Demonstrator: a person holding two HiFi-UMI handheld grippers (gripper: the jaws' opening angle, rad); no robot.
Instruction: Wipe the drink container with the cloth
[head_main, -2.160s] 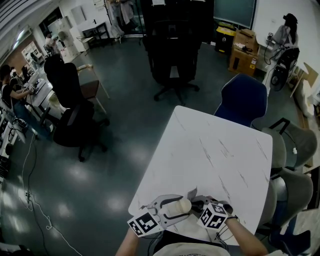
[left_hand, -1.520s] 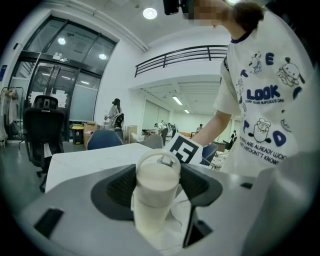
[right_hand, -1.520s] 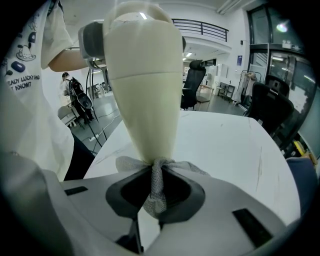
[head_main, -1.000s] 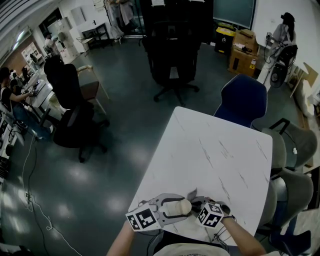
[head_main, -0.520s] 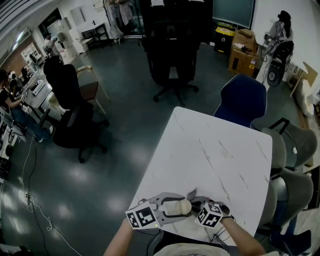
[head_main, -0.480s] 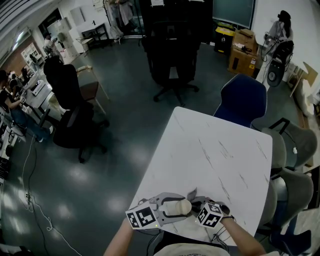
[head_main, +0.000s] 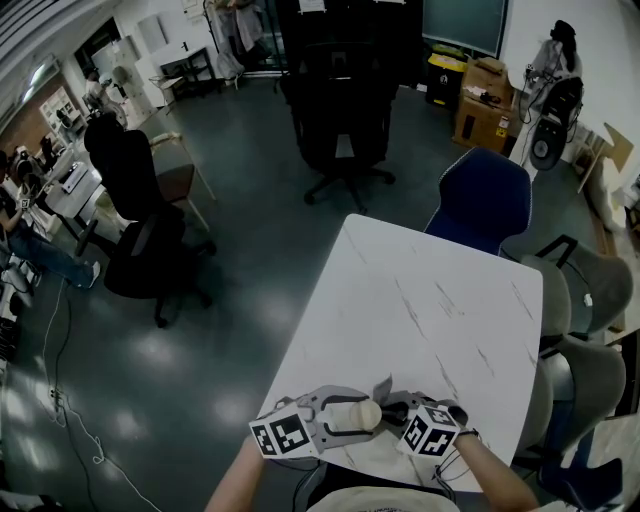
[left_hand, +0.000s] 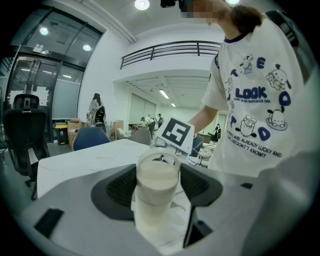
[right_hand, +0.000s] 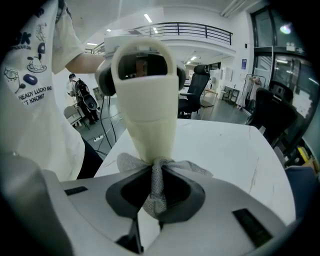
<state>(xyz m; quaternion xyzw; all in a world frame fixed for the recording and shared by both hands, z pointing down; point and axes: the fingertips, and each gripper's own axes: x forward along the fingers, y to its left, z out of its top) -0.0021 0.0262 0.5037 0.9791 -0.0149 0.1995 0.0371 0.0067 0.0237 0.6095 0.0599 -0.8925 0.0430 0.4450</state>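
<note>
A cream drink container (head_main: 355, 414) lies on its side over the near edge of the white table (head_main: 430, 320). My left gripper (head_main: 335, 417) is shut on the container (left_hand: 156, 192), whose open mouth points toward the right gripper. The container (right_hand: 145, 110) fills the middle of the right gripper view. My right gripper (head_main: 392, 411) is shut on a grey mesh cloth (right_hand: 156, 182), and the bunched cloth (head_main: 383, 389) is pressed against the container's lower side. The right gripper's marker cube (left_hand: 176, 134) shows just behind the container in the left gripper view.
A blue chair (head_main: 483, 200) stands at the table's far end and grey chairs (head_main: 590, 300) along its right side. Black office chairs (head_main: 340, 110) stand on the dark floor to the left and beyond. Cardboard boxes (head_main: 487, 100) sit at the back right.
Both grippers stay at the table's near edge with container and cloth held. The right gripper has shifted slightly to the right and nearer me; the left has barely moved.
</note>
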